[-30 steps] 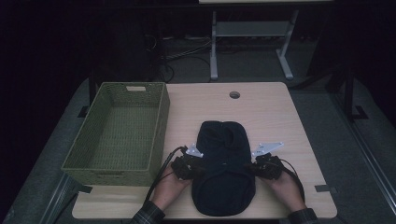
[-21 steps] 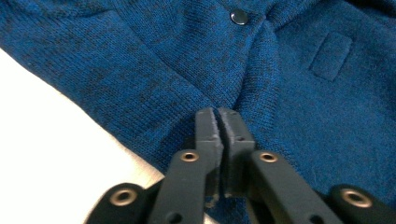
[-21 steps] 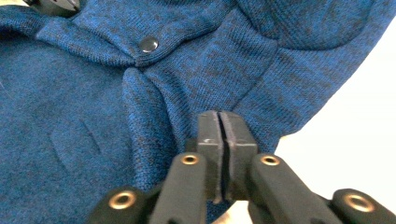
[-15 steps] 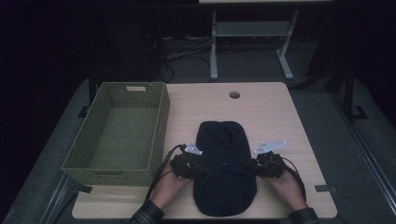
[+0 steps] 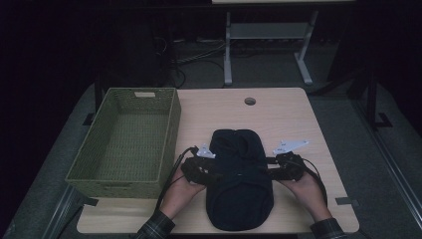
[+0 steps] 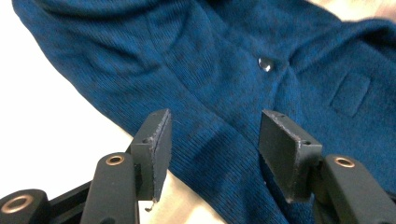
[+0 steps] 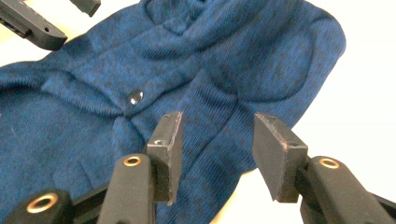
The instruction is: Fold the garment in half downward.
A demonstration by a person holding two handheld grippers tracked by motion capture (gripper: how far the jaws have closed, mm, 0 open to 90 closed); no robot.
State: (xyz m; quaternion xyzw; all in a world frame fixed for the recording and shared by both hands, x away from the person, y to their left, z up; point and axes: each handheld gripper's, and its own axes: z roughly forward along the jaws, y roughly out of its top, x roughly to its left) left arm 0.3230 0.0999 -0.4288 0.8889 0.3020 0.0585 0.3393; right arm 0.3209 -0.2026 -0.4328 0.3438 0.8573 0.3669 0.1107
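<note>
Both grippers [image 5: 219, 172] [image 5: 266, 168] apparently flanking sweater [image 5: 240, 184]

You're working in what looks like a dim lab or recording room: a pale wood bench [image 5: 278, 119] with a cable hole [image 5: 250, 101], grey carpet, loose cables [image 5: 191, 55] on the floor behind, and another metal-legged desk frame [image 5: 268, 35] beyond.

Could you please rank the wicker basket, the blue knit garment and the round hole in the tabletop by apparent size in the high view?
1. wicker basket, clearly largest.
2. blue knit garment, looking nearly black here.
3. round hole, by far the smallest.
</note>
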